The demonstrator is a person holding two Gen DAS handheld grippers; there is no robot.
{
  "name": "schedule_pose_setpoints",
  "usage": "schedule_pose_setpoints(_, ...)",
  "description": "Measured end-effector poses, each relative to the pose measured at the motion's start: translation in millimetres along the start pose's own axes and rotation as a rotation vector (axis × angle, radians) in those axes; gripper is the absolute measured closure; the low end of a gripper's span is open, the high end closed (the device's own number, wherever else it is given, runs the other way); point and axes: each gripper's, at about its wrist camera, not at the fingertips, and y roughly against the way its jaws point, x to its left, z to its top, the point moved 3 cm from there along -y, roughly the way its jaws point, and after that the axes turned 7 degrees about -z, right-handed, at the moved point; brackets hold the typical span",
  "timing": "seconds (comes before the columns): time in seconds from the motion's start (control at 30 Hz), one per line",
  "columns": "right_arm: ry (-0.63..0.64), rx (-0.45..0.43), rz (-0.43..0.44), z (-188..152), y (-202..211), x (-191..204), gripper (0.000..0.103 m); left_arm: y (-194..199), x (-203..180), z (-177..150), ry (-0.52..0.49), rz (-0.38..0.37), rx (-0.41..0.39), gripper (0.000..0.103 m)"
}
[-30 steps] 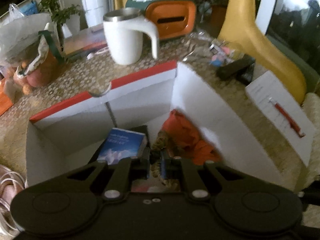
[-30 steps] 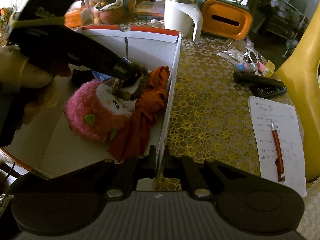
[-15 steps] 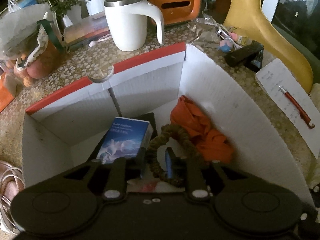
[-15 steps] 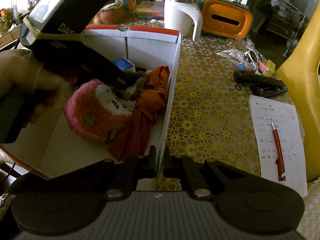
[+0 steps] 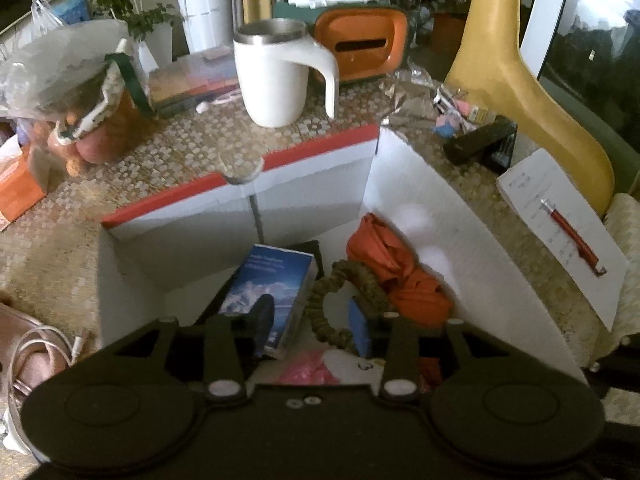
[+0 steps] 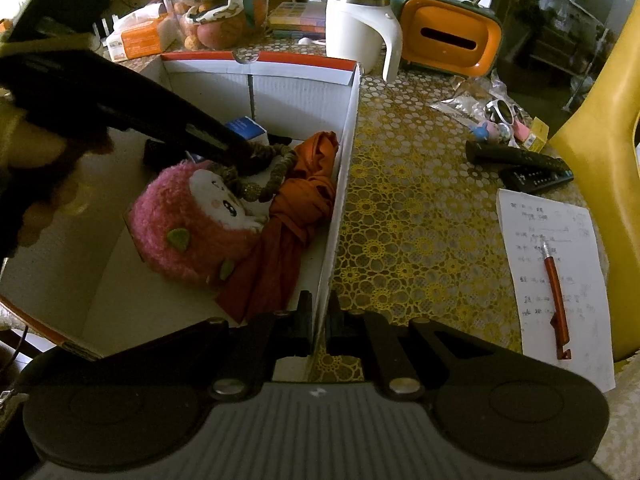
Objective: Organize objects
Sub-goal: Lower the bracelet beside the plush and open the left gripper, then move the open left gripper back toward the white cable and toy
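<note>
A white cardboard box [image 6: 300, 65] with a red rim holds a pink plush toy [image 6: 192, 224], an orange cloth [image 6: 304, 200], a blue packet [image 5: 272, 280] and a brown bead bracelet [image 5: 325, 307]. My left gripper [image 5: 311, 320] hangs low over the box, and its jaws are opening. The bracelet lies loose between the fingers, on the plush toy's face, and the pads do not press it. In the right wrist view the left gripper [image 6: 240, 152] comes in from the left, held by a hand. My right gripper [image 6: 320, 320] is shut on the box's near right wall.
On the lace tablecloth behind the box stand a white mug [image 5: 276, 80], an orange case [image 5: 360, 46] and a bag of fruit [image 5: 76, 96]. Right of the box lie two remotes [image 6: 520, 164], a paper with a red pen [image 6: 556, 288] and a yellow chair [image 6: 600, 140]. A white cable [image 5: 36, 356] lies at the left.
The left gripper's jaws have spread apart and let go of the bracelet, which now lies in the box. The left gripper has drawn back a little. The right gripper has not moved.
</note>
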Motion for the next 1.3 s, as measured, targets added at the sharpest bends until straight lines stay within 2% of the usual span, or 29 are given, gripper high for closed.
schedule_pose_setpoints(0.53,0.019,0.001,-0.019,0,1,3,0.098,73,35,-20,0.029,0.012,-0.094,0.057)
schedule_pose_setpoints(0.8,-0.001,-0.003,-0.013,5,-2,-9,0.098,104,63,-40,0.07,0.037,-0.137,0.048)
schedule_pose_setpoints(1.3,-0.005,0.003,-0.032,9,-4,-10,0.098,158,140,-80,0.185,0.165,-0.219,0.025)
